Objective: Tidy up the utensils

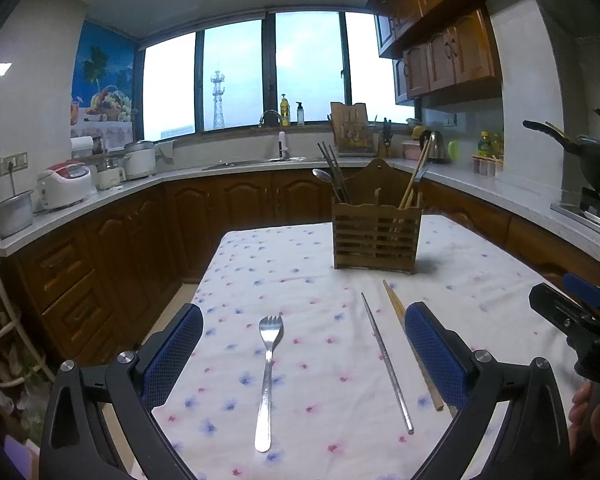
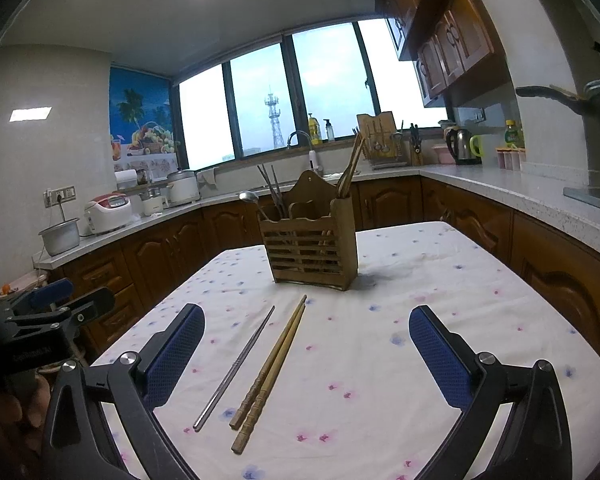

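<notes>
Two grippers wide open, empty, left gripper (image 1: 304, 356) over fork (image 1: 268, 376), right gripper (image 2: 306, 356) over chopsticks (image 2: 272, 372)

home kitchen: wood cabinets (image 2: 452, 52), sink tap (image 1: 271, 118), rice cooker (image 1: 65, 184), kettle (image 2: 460, 146), wok (image 1: 592, 160) on stove

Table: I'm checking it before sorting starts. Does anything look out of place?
Yes. A steel fork, a metal chopstick and two wooden chopsticks lie loose on the floral tablecloth, outside the slatted wooden utensil holder. Nothing looks spilled or damaged.
</notes>
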Motion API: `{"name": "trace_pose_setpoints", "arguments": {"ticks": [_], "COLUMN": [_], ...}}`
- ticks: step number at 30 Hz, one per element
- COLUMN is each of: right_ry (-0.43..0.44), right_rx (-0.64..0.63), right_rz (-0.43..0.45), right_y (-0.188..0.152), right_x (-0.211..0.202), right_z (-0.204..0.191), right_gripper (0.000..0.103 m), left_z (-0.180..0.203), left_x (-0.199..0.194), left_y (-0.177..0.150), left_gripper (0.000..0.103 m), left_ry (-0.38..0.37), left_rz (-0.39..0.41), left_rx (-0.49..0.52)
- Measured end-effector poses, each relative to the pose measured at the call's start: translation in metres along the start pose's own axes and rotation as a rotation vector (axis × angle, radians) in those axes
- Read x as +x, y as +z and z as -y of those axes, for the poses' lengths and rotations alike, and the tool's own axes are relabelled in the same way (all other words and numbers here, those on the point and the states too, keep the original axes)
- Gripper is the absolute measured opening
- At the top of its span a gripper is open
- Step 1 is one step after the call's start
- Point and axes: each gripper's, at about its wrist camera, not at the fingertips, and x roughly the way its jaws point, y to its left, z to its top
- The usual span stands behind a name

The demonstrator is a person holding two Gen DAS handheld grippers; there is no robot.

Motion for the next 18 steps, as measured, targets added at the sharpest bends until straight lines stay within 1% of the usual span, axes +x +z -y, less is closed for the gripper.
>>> {"name": "trace_pose_setpoints", "arguments": {"ticks": [18], "right_ry": [-0.002], "right_rx": [0.005], "right_rz": [0.005], "right_y": [0.0014], "right_x": [0.0005], "right_z": [0.0019], "right_gripper": [0.103], "left_z": [0.0087], "left_x": [0.0004], "left_y": [0.0], "left_gripper": [0.102], "left_ry": [0.0], "left_rz": [-0.002], "left_rx": [0.01]}}
